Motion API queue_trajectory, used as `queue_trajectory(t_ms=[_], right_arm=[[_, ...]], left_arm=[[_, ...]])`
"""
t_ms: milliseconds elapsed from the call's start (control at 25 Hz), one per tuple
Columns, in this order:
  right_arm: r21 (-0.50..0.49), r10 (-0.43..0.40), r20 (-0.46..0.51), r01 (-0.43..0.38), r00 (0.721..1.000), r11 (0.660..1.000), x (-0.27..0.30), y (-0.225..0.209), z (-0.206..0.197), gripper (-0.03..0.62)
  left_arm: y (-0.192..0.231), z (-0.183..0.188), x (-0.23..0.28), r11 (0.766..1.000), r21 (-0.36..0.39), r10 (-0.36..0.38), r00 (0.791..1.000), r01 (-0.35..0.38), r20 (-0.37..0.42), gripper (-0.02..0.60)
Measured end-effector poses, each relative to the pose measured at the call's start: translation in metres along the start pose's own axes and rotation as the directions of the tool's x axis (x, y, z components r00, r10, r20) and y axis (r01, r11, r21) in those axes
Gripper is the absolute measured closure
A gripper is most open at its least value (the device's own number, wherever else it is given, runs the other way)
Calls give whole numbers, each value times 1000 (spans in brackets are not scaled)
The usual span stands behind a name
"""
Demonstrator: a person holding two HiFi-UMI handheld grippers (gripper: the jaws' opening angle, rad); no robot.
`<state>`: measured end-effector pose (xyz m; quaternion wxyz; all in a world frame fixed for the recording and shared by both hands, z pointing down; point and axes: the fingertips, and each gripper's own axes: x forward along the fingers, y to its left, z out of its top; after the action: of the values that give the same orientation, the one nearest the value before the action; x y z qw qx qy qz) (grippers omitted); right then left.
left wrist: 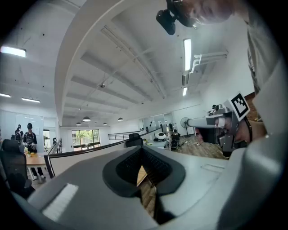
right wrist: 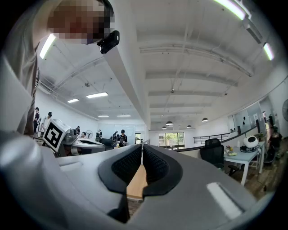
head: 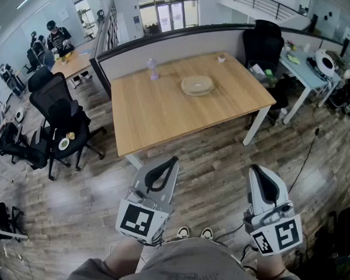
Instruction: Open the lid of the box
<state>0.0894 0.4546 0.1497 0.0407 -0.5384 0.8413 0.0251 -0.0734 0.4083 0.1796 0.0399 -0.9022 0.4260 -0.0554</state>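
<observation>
The box (head: 197,85), low, round and tan, lies flat with its lid (head: 197,82) on, right of centre on the wooden surface (head: 162,116) and nearer the far edge. Being round, it shows no clear long axis or facing. Bare wood surrounds it; a purple object (head: 153,68) and a small cup (head: 221,58) stand apart near the far edge. The left gripper (head: 175,160) and right gripper (head: 254,168) hang over the floor (head: 211,169), short of the near edge, fingers (right wrist: 157,167) pressed together, empty.

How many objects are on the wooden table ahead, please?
3: the round box right of centre, a small purple object farther back on the left, and a tiny item near the far right edge.
</observation>
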Motion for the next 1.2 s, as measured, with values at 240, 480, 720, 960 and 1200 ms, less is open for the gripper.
queue_trajectory(t_ms=[240, 480, 720, 960, 1200], right_arm=[[10, 8, -7, -8, 1000, 1000, -4, -14, -1, 574], [10, 19, -15, -19, 1000, 1000, -14, -26, -6, 574], [21, 34, -12, -34, 999, 999, -21, -45, -13, 573], [38, 9, 43, -11, 999, 999, -37, -75, -10, 372], [19, 32, -9, -32, 999, 999, -39, -84, -27, 373]], left_arm=[[-2, 4, 8, 1000, 11, 14, 1000, -14, -1, 583], [-19, -1, 19, 1000, 2, 12, 1000, -12, -13, 583], [-35, -4, 32, 1000, 8, 21, 999, -21, -26, 583], [-53, -3, 43, 999, 47, 28, 999, -29, 23, 583], [-58, -5, 51, 998, 50, 46, 999, -47, 26, 582]])
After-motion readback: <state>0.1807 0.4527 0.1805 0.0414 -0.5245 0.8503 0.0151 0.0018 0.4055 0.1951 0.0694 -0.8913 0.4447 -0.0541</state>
